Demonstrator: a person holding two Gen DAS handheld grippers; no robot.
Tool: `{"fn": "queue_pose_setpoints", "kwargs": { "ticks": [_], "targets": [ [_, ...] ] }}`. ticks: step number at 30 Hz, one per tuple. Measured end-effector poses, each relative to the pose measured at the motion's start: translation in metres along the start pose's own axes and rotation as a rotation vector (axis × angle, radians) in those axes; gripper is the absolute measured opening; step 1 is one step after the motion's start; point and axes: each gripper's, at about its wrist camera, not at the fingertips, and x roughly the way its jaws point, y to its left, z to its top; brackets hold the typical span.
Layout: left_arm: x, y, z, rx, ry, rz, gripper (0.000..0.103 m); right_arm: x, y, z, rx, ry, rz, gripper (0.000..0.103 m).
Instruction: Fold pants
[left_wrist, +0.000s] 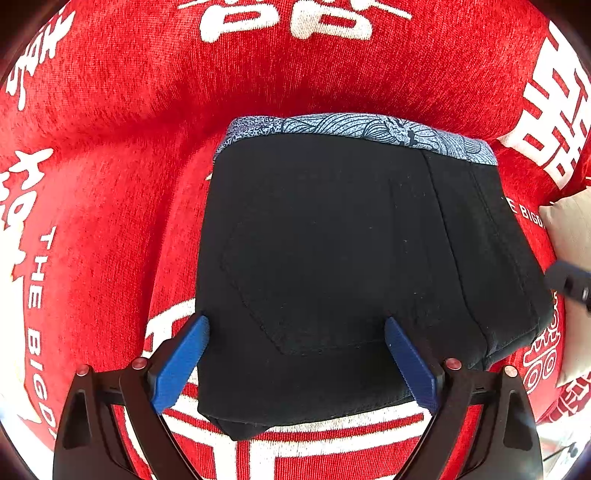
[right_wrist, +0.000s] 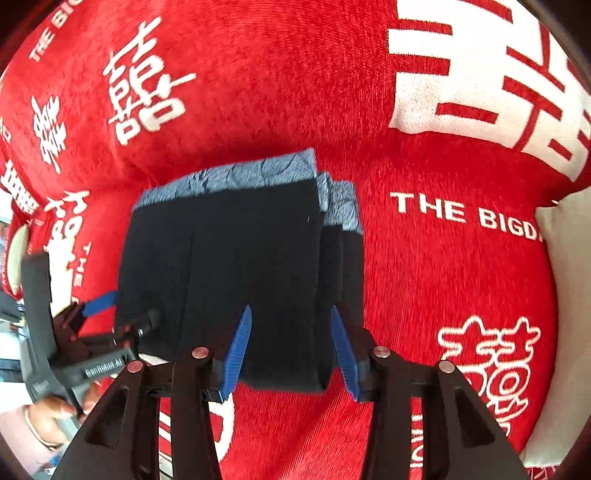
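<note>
The black pants (left_wrist: 332, 266) lie folded into a compact stack on the red printed cloth, with a blue patterned lining (left_wrist: 369, 127) showing along the far edge. They also show in the right wrist view (right_wrist: 236, 266). My left gripper (left_wrist: 297, 332) is open, its blue fingers (left_wrist: 181, 365) spread wide over the stack's near edge. My right gripper (right_wrist: 291, 325) is open, its fingers (right_wrist: 238, 350) straddling the stack's near right corner. The left gripper also shows in the right wrist view (right_wrist: 99, 317), at the stack's left side.
A red cloth with white characters and lettering (right_wrist: 443, 258) covers the soft surface all around. A beige cushion (right_wrist: 569, 295) lies at the right edge. A person's hand (right_wrist: 48, 417) holds the left gripper's handle at the lower left.
</note>
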Motion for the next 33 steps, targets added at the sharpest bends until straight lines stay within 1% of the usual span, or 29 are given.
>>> {"fn": "queue_pose_setpoints", "kwargs": {
  "ticks": [2,4,6,9,14,17,18,20,24,27,29,30,31,33],
  "targets": [
    [-0.002,-0.001,-0.002,0.001,-0.002,0.0,0.096,0.007,0.006,-0.006,-0.016,0.01,-0.016,0.049],
    [-0.001,-0.002,-0.002,0.007,0.0,0.004,0.097,0.02,0.009,-0.016,-0.028,0.043,-0.037,0.049],
    [-0.002,-0.003,-0.003,0.018,-0.002,0.005,0.098,0.034,0.004,-0.022,-0.005,0.064,-0.037,0.049],
    [-0.002,-0.004,-0.004,0.023,-0.006,0.008,0.098,0.038,-0.006,-0.023,0.05,0.059,-0.004,0.05],
    [-0.003,0.0,-0.003,0.006,0.011,-0.004,0.099,0.038,0.002,-0.029,0.012,0.038,-0.039,0.053],
    [-0.009,0.01,-0.001,-0.03,0.004,-0.037,0.099,0.037,0.004,-0.032,0.016,0.031,-0.051,0.054],
    [-0.014,0.017,0.0,-0.057,-0.015,-0.059,0.099,0.036,0.005,-0.033,0.019,0.029,-0.049,0.054],
    [-0.023,0.03,0.004,-0.095,-0.044,-0.077,0.099,0.035,0.005,-0.035,0.023,0.023,-0.044,0.054],
    [-0.025,0.056,0.02,-0.141,-0.046,-0.069,0.099,0.031,0.005,-0.046,0.03,0.009,-0.034,0.056],
    [-0.021,0.075,0.031,-0.161,-0.02,-0.072,0.099,0.027,0.002,-0.045,0.043,0.014,-0.016,0.06],
    [-0.018,0.08,0.036,-0.159,-0.002,-0.085,0.099,0.023,-0.003,-0.044,0.07,0.031,0.019,0.07],
    [-0.017,0.081,0.037,-0.152,0.008,-0.088,0.099,0.021,-0.007,-0.039,0.083,0.04,0.027,0.074],
    [-0.016,0.08,0.038,-0.143,0.015,-0.09,0.099,0.019,-0.011,-0.039,0.103,0.051,0.039,0.076],
    [-0.012,0.076,0.033,-0.123,0.033,-0.091,0.099,0.016,-0.021,-0.042,0.139,0.067,0.071,0.076]
  ]
}}
